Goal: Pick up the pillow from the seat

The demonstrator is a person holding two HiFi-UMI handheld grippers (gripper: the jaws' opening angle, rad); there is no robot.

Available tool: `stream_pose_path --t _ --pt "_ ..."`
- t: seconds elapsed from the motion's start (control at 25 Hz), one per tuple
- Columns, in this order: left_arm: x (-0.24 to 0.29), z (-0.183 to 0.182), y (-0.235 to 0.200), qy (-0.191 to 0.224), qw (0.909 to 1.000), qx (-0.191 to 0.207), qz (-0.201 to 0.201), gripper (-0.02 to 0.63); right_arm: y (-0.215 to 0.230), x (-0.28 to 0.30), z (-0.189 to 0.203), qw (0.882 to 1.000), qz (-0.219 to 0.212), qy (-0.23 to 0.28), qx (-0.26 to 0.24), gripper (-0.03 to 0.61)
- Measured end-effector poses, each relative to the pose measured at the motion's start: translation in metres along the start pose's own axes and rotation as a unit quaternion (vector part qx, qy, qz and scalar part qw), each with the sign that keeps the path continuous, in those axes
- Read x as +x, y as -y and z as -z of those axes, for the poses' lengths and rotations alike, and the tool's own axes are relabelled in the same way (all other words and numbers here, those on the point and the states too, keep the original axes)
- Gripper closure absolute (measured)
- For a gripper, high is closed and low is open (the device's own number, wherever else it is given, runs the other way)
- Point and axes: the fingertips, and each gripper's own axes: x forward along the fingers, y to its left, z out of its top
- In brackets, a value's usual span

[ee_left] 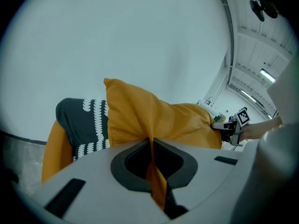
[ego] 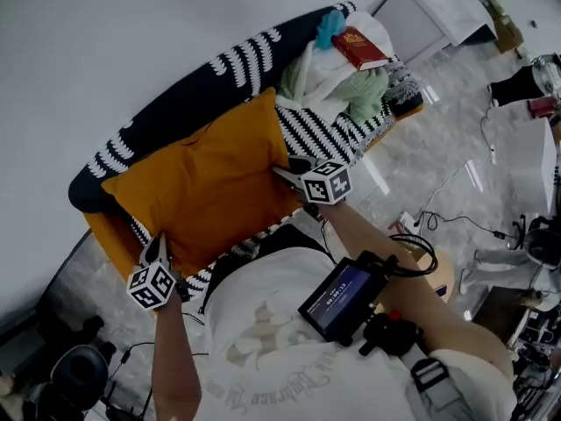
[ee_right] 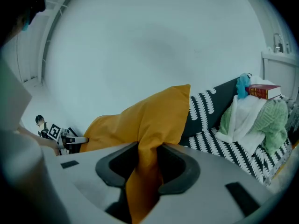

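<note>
An orange pillow (ego: 206,178) hangs between my two grippers, lifted off the black-and-white patterned seat (ego: 326,132). My left gripper (ego: 159,251) is shut on the pillow's near left corner; in the left gripper view a thin fold of orange fabric (ee_left: 154,171) is pinched between the jaws. My right gripper (ego: 287,173) is shut on the pillow's right edge, and in the right gripper view a thicker bunch of fabric (ee_right: 142,171) fills the jaws. The pillow's body (ee_left: 154,118) (ee_right: 145,118) stretches away from each gripper toward the other.
On the seat's right end lie white and green cloths (ego: 337,82) with a red book (ego: 360,47) on top. A white wall stands behind the seat. A white cabinet (ego: 438,11) is at the far right, with cables on the marble floor (ego: 438,182).
</note>
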Motion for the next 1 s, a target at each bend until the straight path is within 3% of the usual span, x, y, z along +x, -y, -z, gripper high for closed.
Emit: stream_pose_path --t 0.52,1.0 --pt "-0.045 -0.027 0.010 0.055 0.9978 0.028 0.025 0.597 -0.047 -0.045 -0.026 0.997 0.014 0.072 -0.036 0.434" --pt "-0.082 -0.090 0.024 0.120 0.9880 0.078 0.058 0.598 -0.086 -0.090 -0.063 0.986 0.037 0.155 -0.055 0.426"
